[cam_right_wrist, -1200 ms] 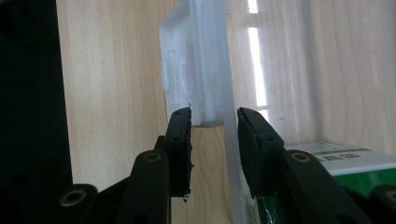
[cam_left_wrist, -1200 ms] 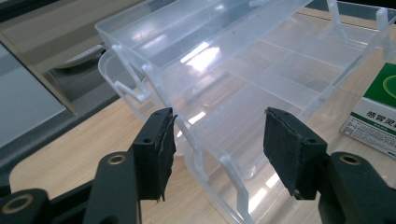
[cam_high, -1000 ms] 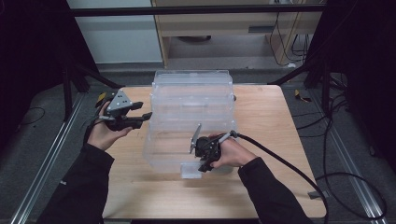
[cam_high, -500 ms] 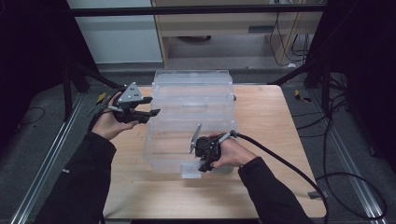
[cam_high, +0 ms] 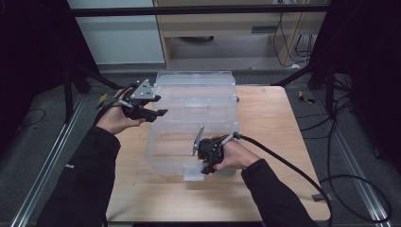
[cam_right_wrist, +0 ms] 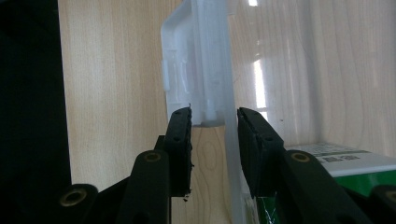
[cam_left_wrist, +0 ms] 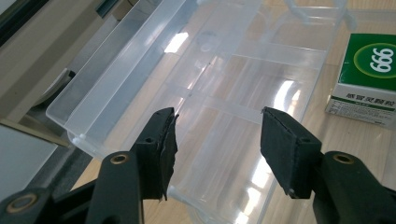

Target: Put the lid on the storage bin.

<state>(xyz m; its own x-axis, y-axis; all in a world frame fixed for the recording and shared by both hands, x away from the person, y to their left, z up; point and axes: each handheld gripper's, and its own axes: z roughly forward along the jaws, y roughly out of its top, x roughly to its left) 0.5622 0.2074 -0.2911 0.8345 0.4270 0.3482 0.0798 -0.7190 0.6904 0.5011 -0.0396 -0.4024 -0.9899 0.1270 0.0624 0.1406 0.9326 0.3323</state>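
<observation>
High view — left gripper (cam_high: 150,109) has risen toward clear box (cam_high: 198,94).

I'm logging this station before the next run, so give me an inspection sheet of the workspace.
Surface: wooden table, bare around the box.
Job's things: clear plastic storage box in the table's middle, with a latch tab at its near edge; a green and white carton seen through its wall.
Clutter: nothing seen.
Grippers: left claw open and empty above the box's left side; right claw closed on the box's near edge by the latch tab.
Cables: a black cable trails from the right claw off the table's right; more cables on the floor.
Surroundings: grey floor, dark frame, cabinet behind.
</observation>
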